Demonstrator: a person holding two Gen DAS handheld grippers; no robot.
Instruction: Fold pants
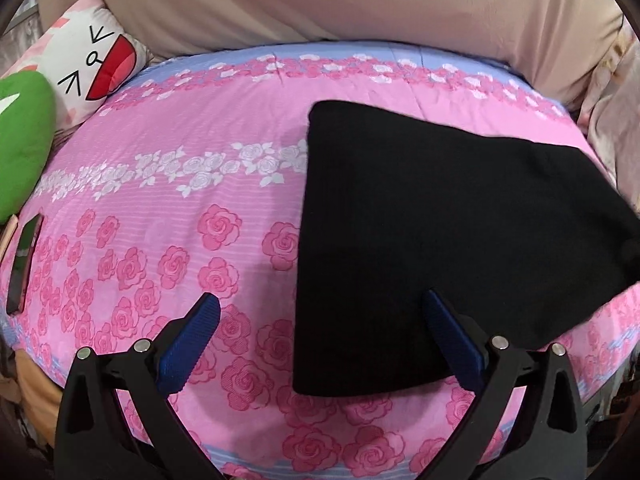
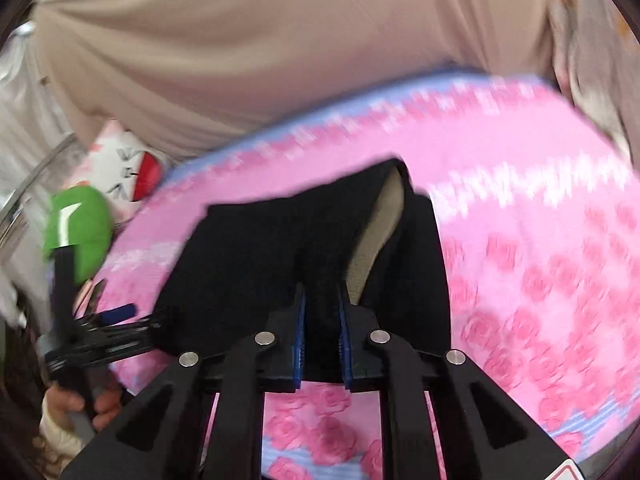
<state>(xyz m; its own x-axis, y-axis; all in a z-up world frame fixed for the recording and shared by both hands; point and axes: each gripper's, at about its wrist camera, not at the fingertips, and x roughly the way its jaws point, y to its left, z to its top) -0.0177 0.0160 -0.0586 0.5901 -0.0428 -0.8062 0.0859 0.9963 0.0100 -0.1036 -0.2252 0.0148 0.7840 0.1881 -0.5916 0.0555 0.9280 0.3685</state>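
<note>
Right gripper (image 2: 322,312) pinches a raised fold of the black pants (image 2: 256,264) between its blue pads, the cloth running straight ahead from the fingers, a pale lining showing beside it. Left gripper (image 1: 320,320) hangs spread and empty above the pink rose bedsheet (image 1: 180,208); the pants lie ahead to its right, long axis slanting right.

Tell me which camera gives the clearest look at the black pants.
The left wrist view: the black pants lie sharp and flat on the pink bedspread, most edges visible. The right wrist view is blurred; there the right claw pinches a raised fold, exposing a light lining.
</note>
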